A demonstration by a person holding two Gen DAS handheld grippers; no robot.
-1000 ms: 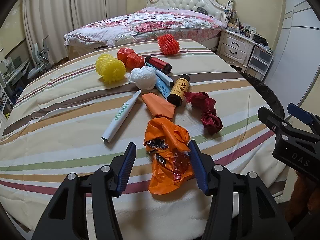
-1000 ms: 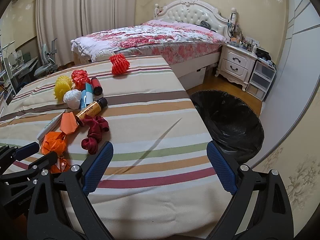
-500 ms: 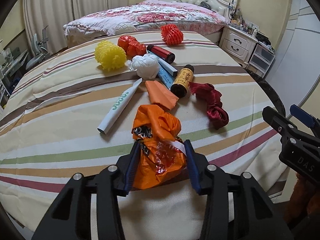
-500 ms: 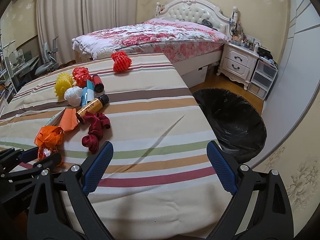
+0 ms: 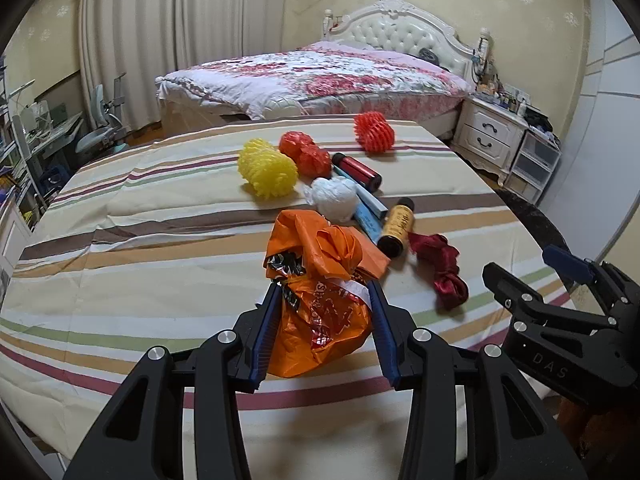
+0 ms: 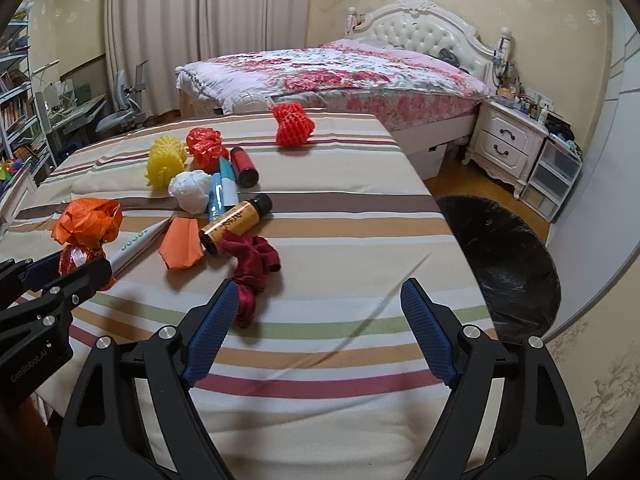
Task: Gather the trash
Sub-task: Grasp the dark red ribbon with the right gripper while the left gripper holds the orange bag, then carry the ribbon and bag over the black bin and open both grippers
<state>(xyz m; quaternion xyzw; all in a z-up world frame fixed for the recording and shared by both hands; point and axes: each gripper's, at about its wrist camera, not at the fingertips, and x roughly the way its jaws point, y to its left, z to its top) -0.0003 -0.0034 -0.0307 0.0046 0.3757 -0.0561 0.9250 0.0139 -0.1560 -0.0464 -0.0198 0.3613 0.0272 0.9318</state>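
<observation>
We find the left gripper (image 5: 324,320) clamped on the orange bag (image 5: 320,304) at lower centre, while the right gripper (image 6: 316,328), jaws closing on nothing, has the red ribbon (image 6: 252,268) just beyond its left finger, running up-frame.

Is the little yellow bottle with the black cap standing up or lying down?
Lying down. The yellow bottle with the black cap rests on its side on the striped tablecloth.

It was a home bedroom: beyond the grippers stood a bed (image 5: 340,76) with tufted headboard (image 6: 420,36), a nightstand (image 6: 508,144) and curtains (image 5: 180,20).
</observation>
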